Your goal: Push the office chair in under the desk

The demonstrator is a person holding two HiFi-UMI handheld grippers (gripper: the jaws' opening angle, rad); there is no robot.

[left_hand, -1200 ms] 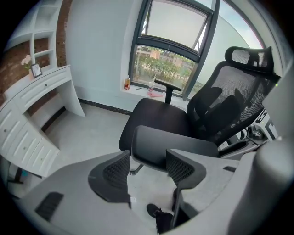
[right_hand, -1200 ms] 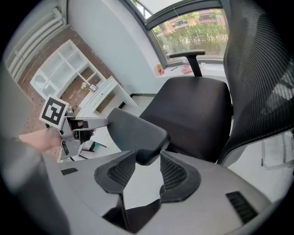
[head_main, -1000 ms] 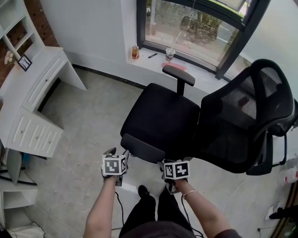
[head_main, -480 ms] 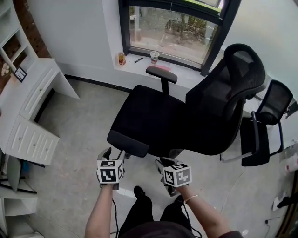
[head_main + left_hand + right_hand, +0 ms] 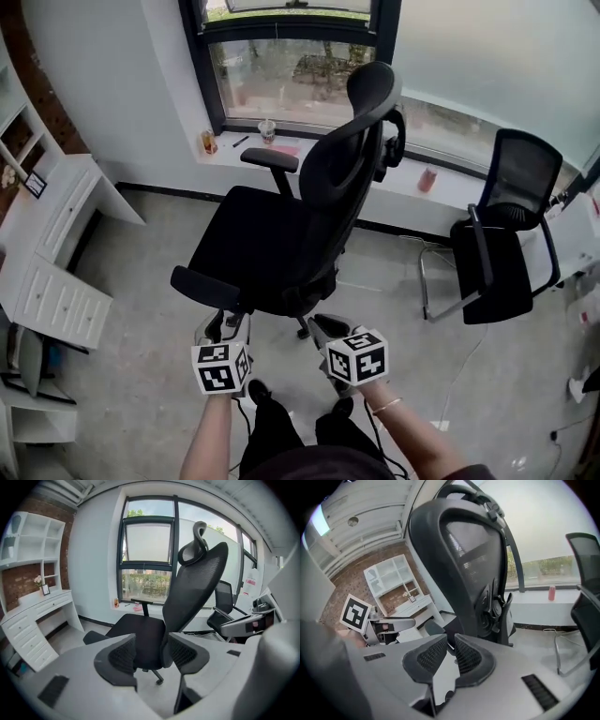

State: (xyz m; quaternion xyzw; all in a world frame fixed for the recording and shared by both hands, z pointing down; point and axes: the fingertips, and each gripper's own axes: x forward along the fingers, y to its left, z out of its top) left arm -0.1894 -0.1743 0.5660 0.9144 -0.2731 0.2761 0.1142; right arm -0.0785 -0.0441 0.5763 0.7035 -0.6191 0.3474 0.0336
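Both face the office chair [image 5: 258, 248] empty: left gripper [image 5: 227, 326] wide apart but just narrowing, right gripper [image 5: 326, 328] just closing to a slit.

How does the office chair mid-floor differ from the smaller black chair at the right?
The office chair has a headrest and a castered base; the smaller chair has neither, sitting on a bent metal frame. The office chair stands mid-floor; the smaller chair sits by the window sill. Both are black with armrests.

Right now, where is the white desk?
In the head view the white desk stands at the left edge, apart from the office chair, which is in the middle before the window.
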